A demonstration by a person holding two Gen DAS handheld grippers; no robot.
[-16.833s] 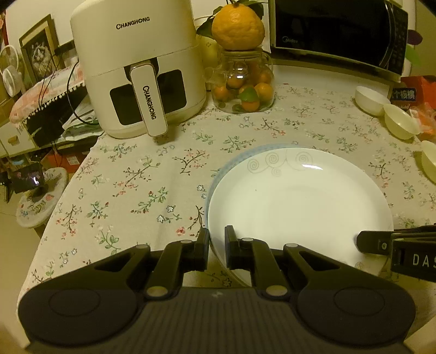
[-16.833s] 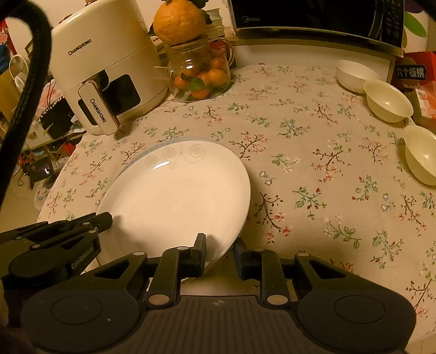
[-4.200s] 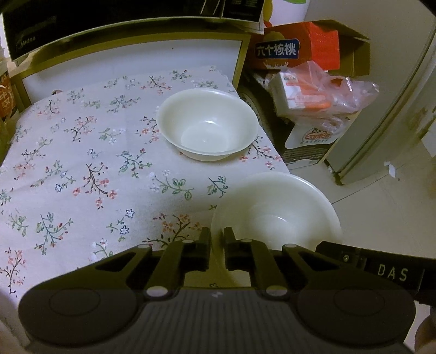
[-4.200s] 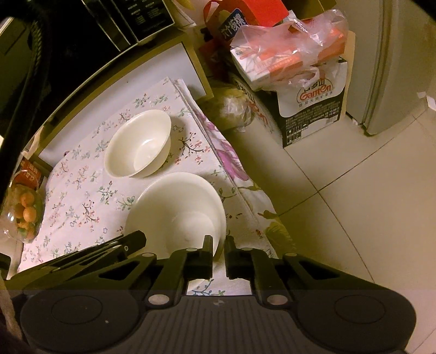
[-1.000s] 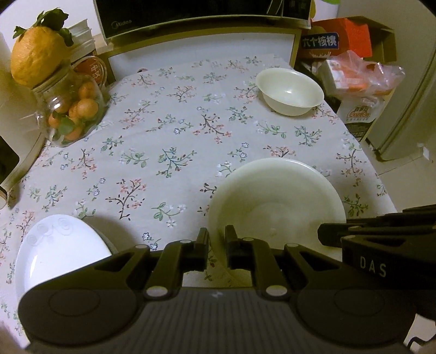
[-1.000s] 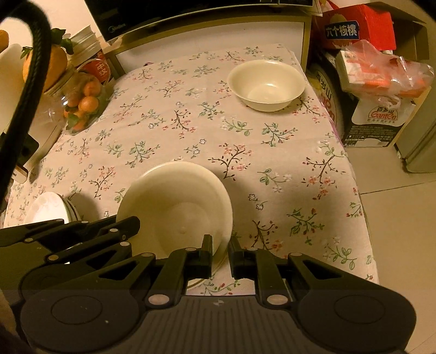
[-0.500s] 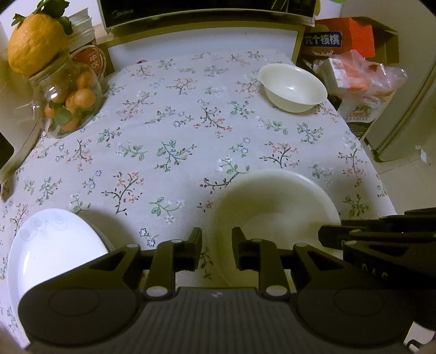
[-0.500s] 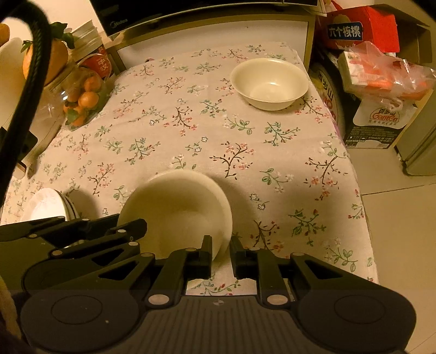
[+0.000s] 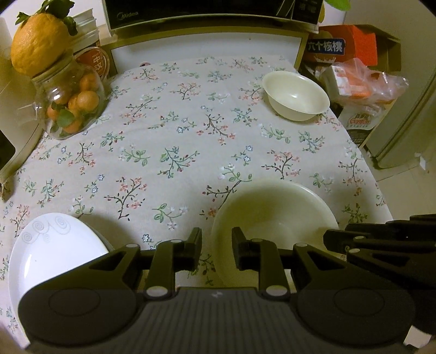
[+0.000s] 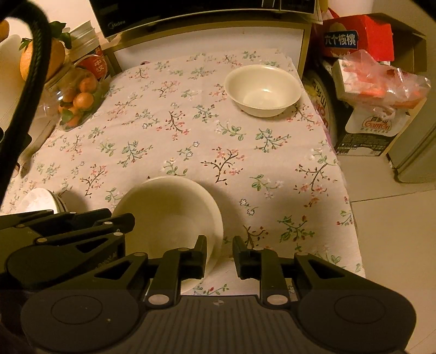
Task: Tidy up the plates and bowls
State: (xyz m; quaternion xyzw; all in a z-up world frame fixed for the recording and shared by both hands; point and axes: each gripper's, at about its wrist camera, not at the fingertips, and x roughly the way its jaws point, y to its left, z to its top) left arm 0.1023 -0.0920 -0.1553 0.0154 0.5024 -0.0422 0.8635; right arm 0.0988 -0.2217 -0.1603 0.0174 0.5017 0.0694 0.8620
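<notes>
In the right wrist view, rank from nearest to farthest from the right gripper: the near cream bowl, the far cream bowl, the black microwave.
1. Near cream bowl, at the right gripper, its rim between the opening jaws.
2. Far cream bowl, toward the table's far right.
3. Black microwave, behind the table.

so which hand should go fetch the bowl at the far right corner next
Probably right. The far bowl sits toward the table's right edge, on the right gripper's side. Its jaws are opening off the near bowl; the left gripper is on the plate side.
</notes>
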